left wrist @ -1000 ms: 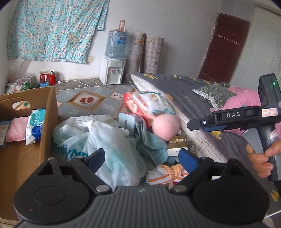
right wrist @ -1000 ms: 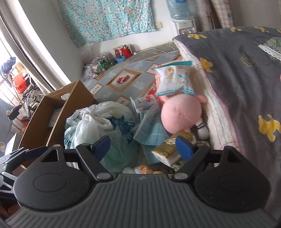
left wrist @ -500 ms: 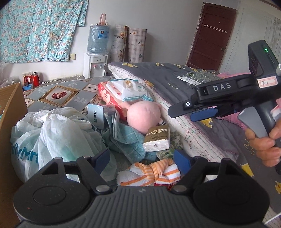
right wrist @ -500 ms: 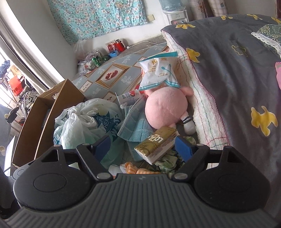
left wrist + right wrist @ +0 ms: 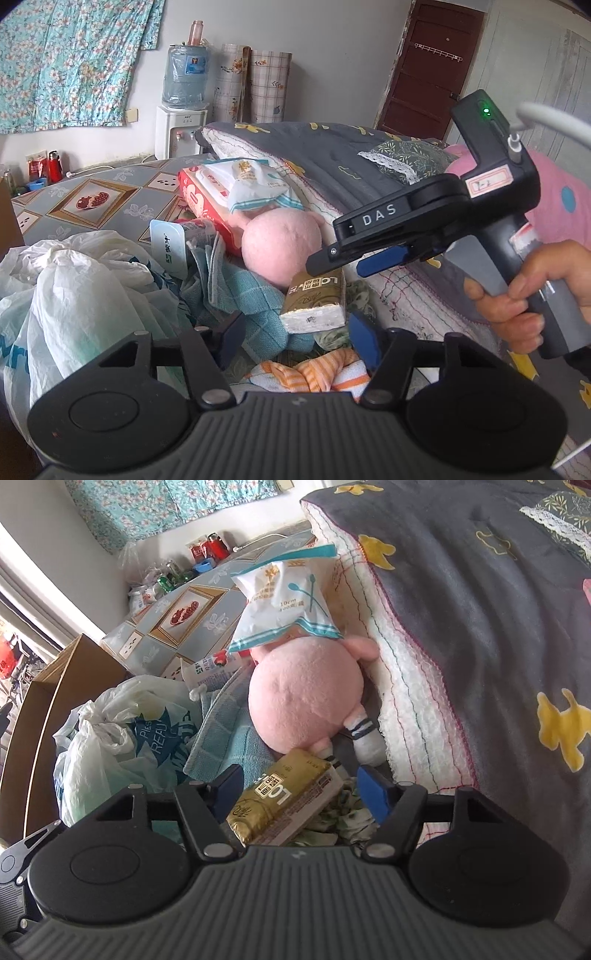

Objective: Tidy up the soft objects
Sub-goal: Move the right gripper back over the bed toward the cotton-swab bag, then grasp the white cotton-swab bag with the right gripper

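Gold tissue pack [image 5: 284, 797] lies on the cloth pile beside the bed [image 5: 480, 602], against the pink plush toy [image 5: 306, 694]. Right gripper [image 5: 301, 788] straddles it, jaws just narrowing, not yet pressing. Left gripper [image 5: 297, 341] is also narrowing, holding nothing, above the orange striped cloth [image 5: 314, 373].

1. A pale wall [image 5: 314, 74] runs behind the scene, with a teal floral cloth [image 5: 70, 59] hanging on it like a curtain.
2. A white water dispenser [image 5: 179, 129] stands against the wall, topped by a blue water bottle [image 5: 184, 77]; two patterned rolls [image 5: 251, 85] lean beside it.
3. A dark brown door [image 5: 428, 70] sits at the right.
4. The floor covering [image 5: 92, 199] is grey-blue with framed fruit patterns.
5. A bed with a dark grey quilt [image 5: 480, 602] printed with yellow shapes fills the right side.
6. Daylight enters from a bright opening [image 5: 22, 602] at the left.
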A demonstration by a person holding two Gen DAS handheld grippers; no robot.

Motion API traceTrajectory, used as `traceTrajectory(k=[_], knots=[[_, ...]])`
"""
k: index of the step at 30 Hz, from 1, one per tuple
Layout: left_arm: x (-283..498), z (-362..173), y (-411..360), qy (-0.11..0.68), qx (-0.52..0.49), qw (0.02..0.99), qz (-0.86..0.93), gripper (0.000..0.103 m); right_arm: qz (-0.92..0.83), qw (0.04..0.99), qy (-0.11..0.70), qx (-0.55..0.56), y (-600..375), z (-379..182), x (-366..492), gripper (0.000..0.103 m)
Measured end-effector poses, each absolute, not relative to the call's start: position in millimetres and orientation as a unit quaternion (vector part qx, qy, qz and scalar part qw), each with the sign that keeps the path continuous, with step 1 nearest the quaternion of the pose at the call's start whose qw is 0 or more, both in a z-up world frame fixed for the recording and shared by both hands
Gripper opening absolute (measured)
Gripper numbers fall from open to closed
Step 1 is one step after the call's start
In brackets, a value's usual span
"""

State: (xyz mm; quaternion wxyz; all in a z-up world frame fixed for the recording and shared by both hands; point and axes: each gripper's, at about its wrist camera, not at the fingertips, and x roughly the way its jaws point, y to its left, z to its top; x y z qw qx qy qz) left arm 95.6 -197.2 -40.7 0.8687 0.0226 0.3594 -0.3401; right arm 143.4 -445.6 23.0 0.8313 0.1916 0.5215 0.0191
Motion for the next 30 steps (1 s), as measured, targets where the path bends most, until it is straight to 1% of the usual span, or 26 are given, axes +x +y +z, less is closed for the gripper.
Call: traceTrajectory(k=[2, 6, 10, 13, 16, 20, 24, 27, 28, 29, 30], knots=[[96, -42, -198, 0.361, 0.023, 0.867, -0.343, 0.062, 0.034, 0.823, 0.528, 0.206, -444, 17, 146, 0.057], [96, -40, -195, 0.363, 0.022, 0.866, -0.342, 0.062, 0.070, 0.826, 0.519, 0.208, -428, 21, 149, 0.057], [99, -35, -193, 0.359, 0.022, 0.870, -0.337, 0.062, 0.123, 0.829, 0.509, 0.199, -412, 33, 152, 0.058], [107, -31, -193, 0.357, 0.016, 0.874, -0.328, 0.062, 0.127, 0.840, 0.495, 0.181, -409, 48, 156, 0.058], [124, -26, -193, 0.360, 0.003, 0.879, -0.313, 0.063, 0.106, 0.858, 0.466, 0.189, -427, 66, 168, 0.062], [159, -16, -192, 0.366, -0.041, 0.889, -0.272, 0.063, 0.074, 0.871, 0.438, 0.211, -459, 79, 201, 0.064], [197, -12, -200, 0.370, -0.057, 0.896, -0.240, 0.063, 0.056, 0.871, 0.437, 0.216, -479, 69, 244, 0.064], [218, -14, -213, 0.378, -0.044, 0.898, -0.222, 0.063, 0.039, 0.868, 0.449, 0.210, -489, 46, 279, 0.064], [223, -16, -217, 0.382, -0.039, 0.897, -0.217, 0.062, 0.037, 0.865, 0.455, 0.208, -491, 39, 289, 0.063], [228, -18, -220, 0.387, -0.036, 0.896, -0.215, 0.061, 0.036, 0.860, 0.466, 0.206, -491, 27, 300, 0.059], [232, -21, -222, 0.393, -0.036, 0.893, -0.215, 0.059, 0.036, 0.855, 0.477, 0.202, -490, 18, 309, 0.051]])
